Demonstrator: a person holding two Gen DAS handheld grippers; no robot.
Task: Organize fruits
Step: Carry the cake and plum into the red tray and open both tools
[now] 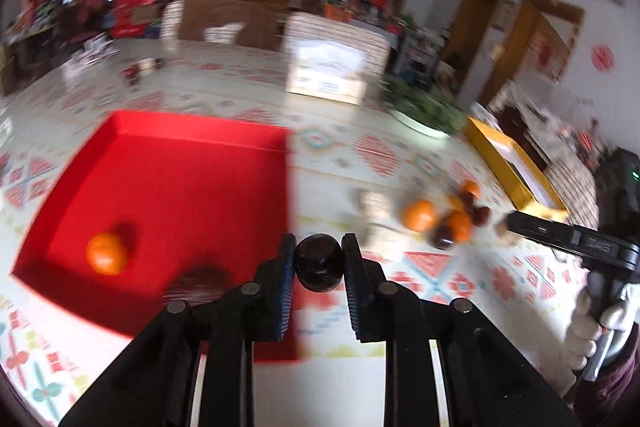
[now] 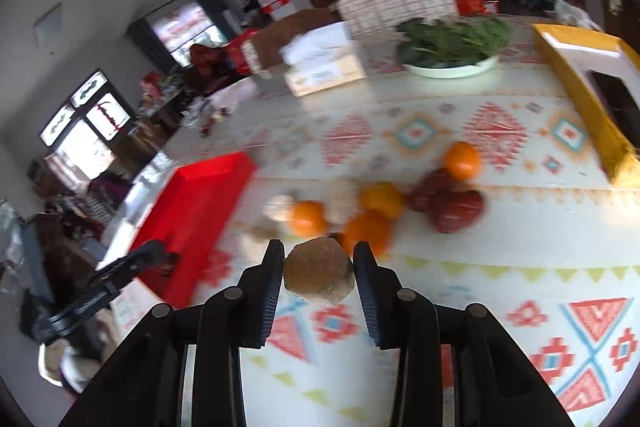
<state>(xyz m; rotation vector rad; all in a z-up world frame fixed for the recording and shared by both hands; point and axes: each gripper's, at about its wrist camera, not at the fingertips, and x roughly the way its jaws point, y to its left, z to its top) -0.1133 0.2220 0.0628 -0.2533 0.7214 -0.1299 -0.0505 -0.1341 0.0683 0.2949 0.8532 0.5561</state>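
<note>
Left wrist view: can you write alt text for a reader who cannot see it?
The left gripper is shut on a dark round fruit, held above a patterned tablecloth at the edge of a red tray containing an orange. To the right lies a blurred pile of oranges and dark red fruits, with the right gripper reaching in beside it.

red tray (image 1: 168, 163) floor mostly bare, fruit pile (image 2: 384, 203) crowded

left claw (image 1: 319, 259) and right claw (image 2: 319, 269) each clamped on something, angled downward
</note>
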